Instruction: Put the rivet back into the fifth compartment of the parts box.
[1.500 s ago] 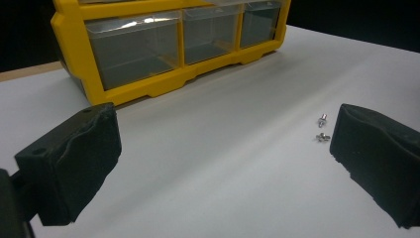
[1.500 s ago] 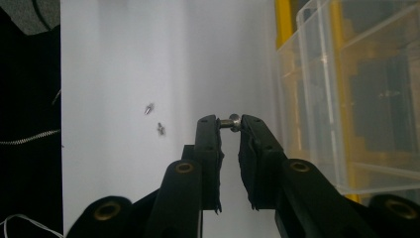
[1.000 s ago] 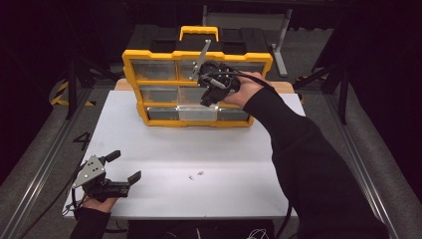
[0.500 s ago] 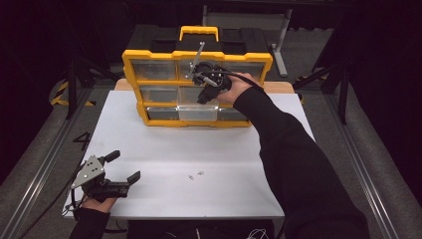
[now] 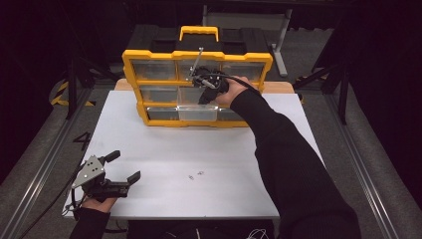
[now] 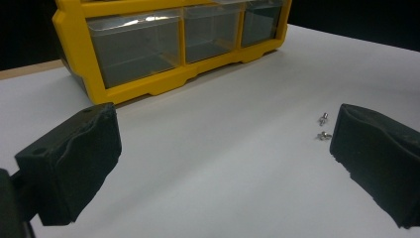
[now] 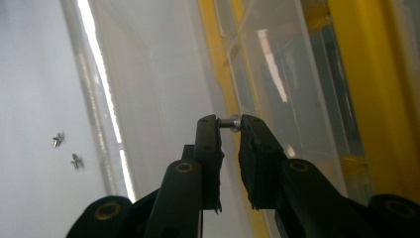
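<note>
right gripper [image 7: 229,123] lower now, fingers pinching a screw [image 7: 231,122] over the open drawer's [image 5: 197,112] rim

The room is very dark. A white counter [image 5: 164,149] stands in the middle. The floor [image 5: 35,149] under it is grey. Long metal rails [image 5: 370,174] run along both sides. Black metal stands [image 5: 328,74] wait behind.

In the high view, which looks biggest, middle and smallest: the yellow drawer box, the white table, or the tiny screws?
1. White table, biggest.
2. Yellow drawer box, middle.
3. Two tiny screws, smallest; the two look alike, too small to rank.
</note>
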A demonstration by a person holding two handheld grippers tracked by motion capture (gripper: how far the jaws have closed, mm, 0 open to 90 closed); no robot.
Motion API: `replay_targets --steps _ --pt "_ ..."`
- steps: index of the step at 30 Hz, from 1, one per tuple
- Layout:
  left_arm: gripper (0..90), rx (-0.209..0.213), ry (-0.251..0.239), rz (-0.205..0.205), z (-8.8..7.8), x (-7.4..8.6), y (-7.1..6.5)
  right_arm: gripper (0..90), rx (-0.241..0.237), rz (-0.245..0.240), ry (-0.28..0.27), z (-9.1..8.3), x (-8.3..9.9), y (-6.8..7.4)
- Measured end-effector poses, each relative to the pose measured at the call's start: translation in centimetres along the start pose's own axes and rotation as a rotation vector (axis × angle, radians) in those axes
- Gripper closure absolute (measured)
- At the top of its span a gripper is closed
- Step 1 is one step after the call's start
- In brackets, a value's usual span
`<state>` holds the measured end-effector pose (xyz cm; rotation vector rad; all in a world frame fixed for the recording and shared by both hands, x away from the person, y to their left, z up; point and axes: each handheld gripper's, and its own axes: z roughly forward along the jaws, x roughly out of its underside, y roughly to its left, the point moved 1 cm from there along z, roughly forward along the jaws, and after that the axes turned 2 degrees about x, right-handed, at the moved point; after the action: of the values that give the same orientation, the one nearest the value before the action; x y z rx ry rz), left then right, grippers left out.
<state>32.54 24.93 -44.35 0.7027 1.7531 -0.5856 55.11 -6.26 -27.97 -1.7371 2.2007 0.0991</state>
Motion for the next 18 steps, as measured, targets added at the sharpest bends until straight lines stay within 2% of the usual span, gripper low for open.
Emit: replay_targets --steps 4,7,13,15,18 --pt "0.3 0.0 0.001 0.001 0.0 0.0 -0.01 78.2 -0.005 0.006 0.016 0.62 0.04 -0.28" --pt "0.3 0.002 0.001 0.001 0.02 0.0 0.0 78.3 -0.001 0.01 0.003 0.64 0.08 -0.43" --pt "0.3 0.004 0.001 -0.002 0.07 0.01 -0.05 78.1 -0.014 0.011 0.013 0.66 0.13 -0.45" --pt "0.3 0.004 0.001 -0.004 0.07 0.0 -0.06 72.7 -0.007 0.009 0.012 0.57 0.21 -0.47" --pt "0.3 0.003 0.001 -0.001 0.04 0.01 0.0 71.2 -0.002 0.015 0.004 0.28 0.25 -0.39"
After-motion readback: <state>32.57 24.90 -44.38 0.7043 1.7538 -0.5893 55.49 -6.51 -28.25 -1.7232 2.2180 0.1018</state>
